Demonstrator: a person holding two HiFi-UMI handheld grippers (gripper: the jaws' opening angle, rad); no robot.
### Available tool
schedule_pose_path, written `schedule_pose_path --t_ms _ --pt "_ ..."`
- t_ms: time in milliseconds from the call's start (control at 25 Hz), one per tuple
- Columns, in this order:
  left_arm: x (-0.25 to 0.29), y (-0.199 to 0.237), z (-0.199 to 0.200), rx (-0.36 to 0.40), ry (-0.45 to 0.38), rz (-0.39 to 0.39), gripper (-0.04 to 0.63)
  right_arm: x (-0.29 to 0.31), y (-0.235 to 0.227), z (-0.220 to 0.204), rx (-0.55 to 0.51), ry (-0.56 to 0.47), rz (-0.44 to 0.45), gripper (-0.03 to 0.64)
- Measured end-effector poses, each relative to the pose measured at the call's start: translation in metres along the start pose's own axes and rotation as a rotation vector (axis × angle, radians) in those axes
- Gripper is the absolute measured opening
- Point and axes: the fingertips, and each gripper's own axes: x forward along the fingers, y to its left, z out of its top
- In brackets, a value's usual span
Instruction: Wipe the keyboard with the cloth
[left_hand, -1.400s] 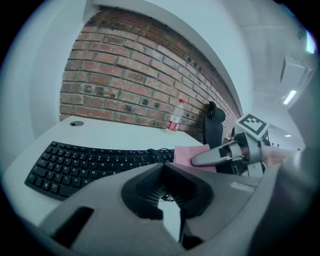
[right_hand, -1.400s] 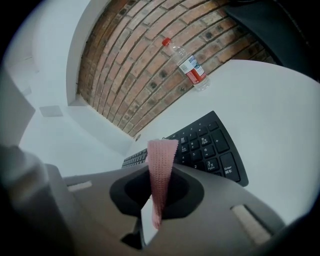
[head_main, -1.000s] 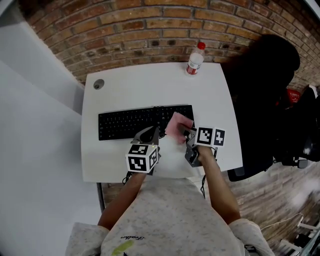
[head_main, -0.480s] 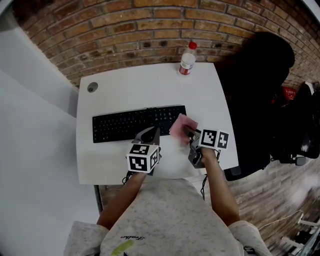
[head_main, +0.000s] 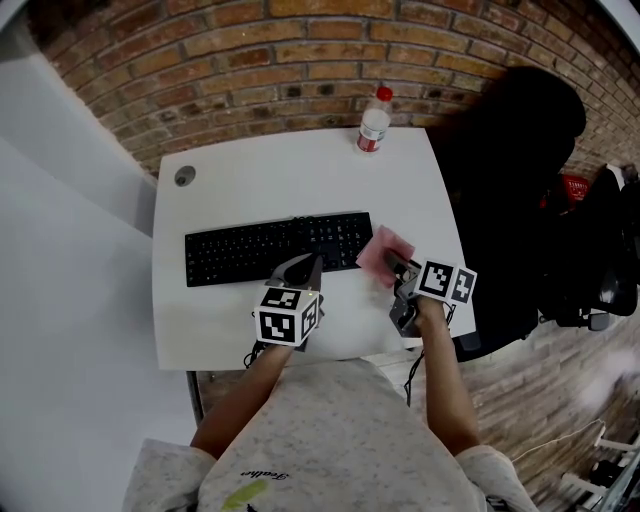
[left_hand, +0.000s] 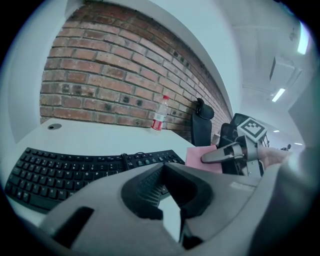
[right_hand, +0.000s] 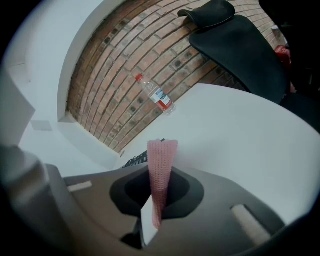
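The black keyboard (head_main: 275, 248) (left_hand: 75, 167) lies across the middle of the white desk (head_main: 300, 170). A pink cloth (head_main: 384, 252) (right_hand: 161, 165) is pinched in my right gripper (head_main: 393, 263) (right_hand: 159, 175) and hangs just past the keyboard's right end, over bare desk. From the left gripper view the cloth (left_hand: 199, 156) and the right gripper (left_hand: 220, 154) show at the right. My left gripper (head_main: 301, 268) (left_hand: 163, 167) is shut with nothing in it, at the keyboard's front edge near the middle.
A plastic water bottle (head_main: 373, 120) (left_hand: 158, 114) (right_hand: 156, 93) stands at the desk's back edge by the brick wall. A cable hole (head_main: 184, 176) sits at the back left corner. A black office chair (head_main: 520, 150) stands close to the desk's right side.
My right gripper has carried the pink cloth rightward, from over the keyboard's right end to just beyond it. The left gripper has stayed put.
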Motion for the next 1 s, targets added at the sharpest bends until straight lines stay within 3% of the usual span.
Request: schedule_pose_path --t_ms 520,1000 --pt "-0.033 0.028 0.02 -0.016 -0.032 -0.003 -0.008 -0.002 0.088 0.018 -0.206 -0.07 0.065 0.023" --pt "-0.086 0.083 0.039 -0.025 -0.104 0.064 -0.008 0.028 0.173 0.006 -0.471 -0.124 0.093 0.023"
